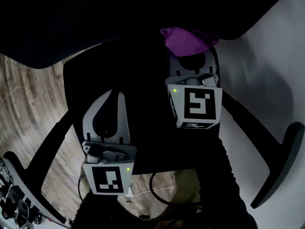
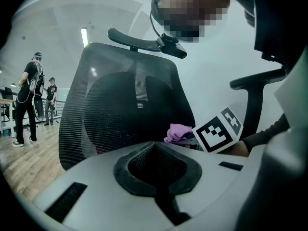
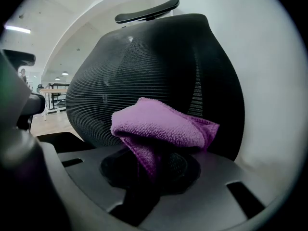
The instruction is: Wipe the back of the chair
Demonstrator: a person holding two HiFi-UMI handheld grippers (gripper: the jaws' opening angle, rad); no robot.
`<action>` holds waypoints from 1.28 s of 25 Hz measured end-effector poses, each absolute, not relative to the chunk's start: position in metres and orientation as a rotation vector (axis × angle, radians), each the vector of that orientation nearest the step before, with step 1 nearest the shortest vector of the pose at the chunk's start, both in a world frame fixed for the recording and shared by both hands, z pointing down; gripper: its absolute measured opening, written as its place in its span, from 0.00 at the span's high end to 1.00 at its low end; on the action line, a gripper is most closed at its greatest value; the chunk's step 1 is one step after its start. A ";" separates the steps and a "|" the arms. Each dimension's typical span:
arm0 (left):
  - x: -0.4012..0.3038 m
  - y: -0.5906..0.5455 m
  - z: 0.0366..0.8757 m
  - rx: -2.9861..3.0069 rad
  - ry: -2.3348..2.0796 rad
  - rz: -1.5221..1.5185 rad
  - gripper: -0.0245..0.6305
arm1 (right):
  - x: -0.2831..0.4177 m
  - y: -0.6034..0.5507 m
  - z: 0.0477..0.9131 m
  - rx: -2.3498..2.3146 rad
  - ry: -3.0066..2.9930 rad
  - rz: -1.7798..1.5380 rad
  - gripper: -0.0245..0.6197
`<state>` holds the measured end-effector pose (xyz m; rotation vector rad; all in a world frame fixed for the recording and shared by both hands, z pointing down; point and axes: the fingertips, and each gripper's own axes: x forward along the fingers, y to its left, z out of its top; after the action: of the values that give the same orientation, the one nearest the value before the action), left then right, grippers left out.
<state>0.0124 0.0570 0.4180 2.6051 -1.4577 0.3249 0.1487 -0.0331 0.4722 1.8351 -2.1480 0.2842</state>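
Observation:
The black mesh chair back (image 1: 119, 13) fills the top of the head view and stands close ahead in the left gripper view (image 2: 120, 105) and the right gripper view (image 3: 159, 66). My right gripper (image 1: 188, 52) is shut on a bunched purple cloth (image 1: 187, 39), which sits at the mesh low on the back; whether it touches is hard to tell. In the right gripper view the cloth (image 3: 161, 126) bulges from the right gripper (image 3: 156, 153). My left gripper (image 1: 116, 95) is shut and holds nothing, lower and to the left, short of the back. The cloth (image 2: 178, 131) appears beyond the left gripper (image 2: 154, 146).
Black armrests curve out on the left (image 1: 33, 175) and on the right (image 1: 281, 161). The headrest (image 3: 147, 11) tops the back. A white wall (image 1: 267, 70) is on the right and wood floor (image 1: 28, 104) on the left. People (image 2: 30, 95) stand far off.

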 end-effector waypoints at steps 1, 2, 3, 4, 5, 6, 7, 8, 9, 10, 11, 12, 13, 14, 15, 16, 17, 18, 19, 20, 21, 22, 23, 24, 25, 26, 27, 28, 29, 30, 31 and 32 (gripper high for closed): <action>0.015 0.057 0.417 2.608 -1.454 0.327 0.95 | 0.152 -0.033 0.471 1.841 -2.143 0.282 0.83; 0.017 0.058 0.416 2.609 -1.452 0.329 0.95 | 0.156 -0.032 0.470 1.846 -2.138 0.281 0.83; 0.019 0.058 0.415 2.612 -1.449 0.330 0.95 | 0.160 -0.031 0.469 1.853 -2.134 0.282 0.83; 0.022 0.059 0.415 2.616 -1.445 0.330 0.95 | 0.165 -0.029 0.469 1.862 -2.128 0.285 0.83; 0.026 0.059 0.414 2.623 -1.438 0.329 0.95 | 0.171 -0.028 0.469 1.873 -2.121 0.288 0.83; 0.029 0.060 0.414 2.629 -1.430 0.328 0.95 | 0.177 -0.026 0.469 1.883 -2.113 0.291 0.83; 0.033 0.061 0.413 2.634 -1.422 0.327 0.95 | 0.183 -0.024 0.469 1.888 -2.105 0.293 0.83; 0.037 0.061 0.414 2.637 -1.415 0.328 0.95 | 0.189 -0.022 0.470 1.889 -2.096 0.294 0.83; 0.041 0.062 0.414 2.640 -1.408 0.330 0.95 | 0.195 -0.021 0.472 1.889 -2.086 0.295 0.83; 0.044 0.062 0.414 2.644 -1.403 0.332 0.95 | 0.200 -0.019 0.473 1.891 -2.075 0.295 0.83; 0.047 0.062 0.414 2.647 -1.398 0.332 0.95 | 0.206 -0.018 0.474 1.897 -2.066 0.295 0.83; 0.050 0.062 0.414 2.650 -1.393 0.332 0.95 | 0.210 -0.017 0.473 1.905 -2.058 0.293 0.83; 0.052 0.062 0.414 2.654 -1.388 0.331 0.95 | 0.214 -0.016 0.473 1.914 -2.049 0.292 0.83; 0.053 0.062 0.413 2.656 -1.384 0.331 0.95 | 0.218 -0.015 0.472 1.921 -2.041 0.291 0.83; 0.054 0.062 0.413 2.656 -1.381 0.332 0.95 | 0.221 -0.014 0.472 1.929 -2.033 0.291 0.83; 0.054 0.062 0.414 2.656 -1.378 0.335 0.95 | 0.224 -0.013 0.472 1.937 -2.025 0.293 0.83; 0.055 0.062 0.415 2.656 -1.374 0.338 0.95 | 0.227 -0.013 0.472 1.945 -2.017 0.295 0.83; 0.057 0.062 0.416 2.657 -1.369 0.342 0.95 | 0.231 -0.012 0.473 1.953 -2.009 0.297 0.83; 0.059 0.062 0.416 2.660 -1.363 0.343 0.95 | 0.234 -0.011 0.474 1.960 -2.001 0.297 0.83; 0.061 0.063 0.416 2.664 -1.358 0.344 0.95 | 0.238 -0.010 0.474 1.966 -1.993 0.295 0.83; 0.063 0.063 0.416 2.667 -1.354 0.345 0.95 | 0.241 -0.009 0.474 1.971 -1.987 0.293 0.83; 0.063 0.064 0.417 2.669 -1.351 0.346 0.95 | 0.244 -0.008 0.474 1.978 -1.980 0.290 0.83; 0.063 0.065 0.417 2.670 -1.349 0.346 0.95 | 0.246 -0.006 0.473 1.986 -1.973 0.289 0.83; 0.064 0.065 0.417 2.670 -1.346 0.346 0.95 | 0.249 -0.005 0.473 1.995 -1.966 0.288 0.83; 0.064 0.065 0.418 2.670 -1.343 0.346 0.95 | 0.252 -0.005 0.473 2.005 -1.956 0.289 0.83; 0.064 0.065 0.418 2.671 -1.338 0.347 0.95 | 0.255 -0.004 0.473 2.014 -1.946 0.290 0.83; 0.065 0.065 0.418 2.672 -1.333 0.349 0.95 | 0.258 -0.003 0.472 2.023 -1.936 0.290 0.83; 0.065 0.064 0.418 2.672 -1.329 0.352 0.95 | 0.260 -0.003 0.472 2.030 -1.925 0.292 0.82; 0.064 0.064 0.419 2.672 -1.324 0.354 0.95 | 0.261 -0.002 0.472 2.036 -1.916 0.293 0.83; 0.064 0.063 0.419 2.673 -1.320 0.355 0.95 | 0.261 -0.002 0.473 2.042 -1.907 0.294 0.83; 0.064 0.062 0.419 2.674 -1.317 0.355 0.95 | 0.262 -0.002 0.473 2.047 -1.899 0.295 0.83; 0.065 0.062 0.419 2.676 -1.313 0.354 0.95 | 0.264 -0.002 0.474 2.053 -1.889 0.297 0.82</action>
<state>0.0647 0.0617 0.4191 2.6760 -1.3134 0.3539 0.2636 -0.0019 0.4737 2.0533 -1.8890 0.2967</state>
